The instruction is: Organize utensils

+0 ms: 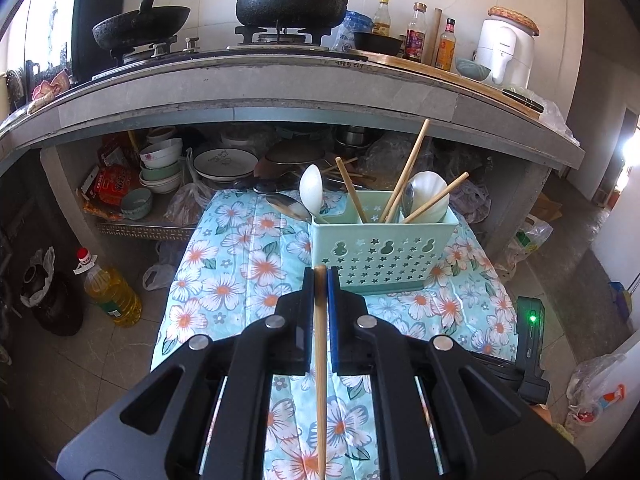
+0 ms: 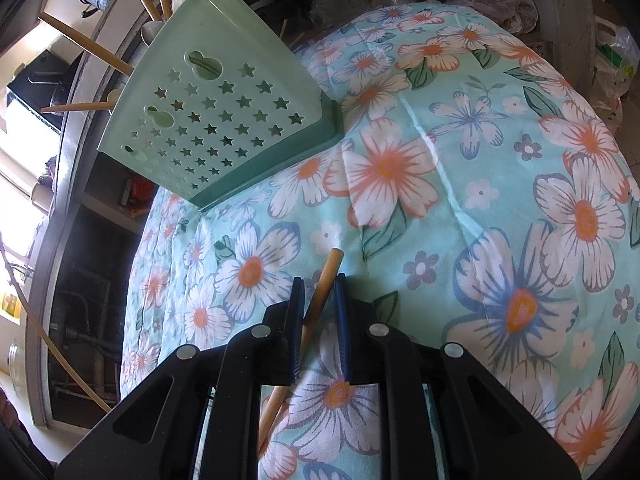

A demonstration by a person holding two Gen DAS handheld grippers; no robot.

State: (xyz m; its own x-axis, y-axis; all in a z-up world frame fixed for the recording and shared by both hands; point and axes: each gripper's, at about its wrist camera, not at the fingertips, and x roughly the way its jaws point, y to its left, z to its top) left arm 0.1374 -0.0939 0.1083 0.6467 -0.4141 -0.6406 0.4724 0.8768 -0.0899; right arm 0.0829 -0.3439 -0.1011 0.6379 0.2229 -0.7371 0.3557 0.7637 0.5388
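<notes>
Most of the work looks done, I think. The green holder stands on the flowered cloth, and it already keeps three wooden chopsticks, a white spoon and a metal spoon. They stand tilted, in more than one compartment. What is left, as far as I can judge: a white ladle-shaped spoon and a second metal spoon lie just beside the holder on its left side, outside it. I cannot say if the white one touches the holder's wall. And I have one chopstick in each of my tongs, so these two must also go in.

My left tongs are clenched on a chopstick. The jaws stand almost together, both pads press on the wood, and the stick's tip comes out just at the front of them. The tongs hang near the front wall of the holder, not touching it.

My right tongs are a little wider. The other chopstick lies slanted between the jaws, its tip pointing forward over the cloth. It seems gripped crosswise, touching both pads, so I call it grasped, but less firmly than the left one. In this view the holder is ahead and to the left, well apart from the tongs.
</notes>
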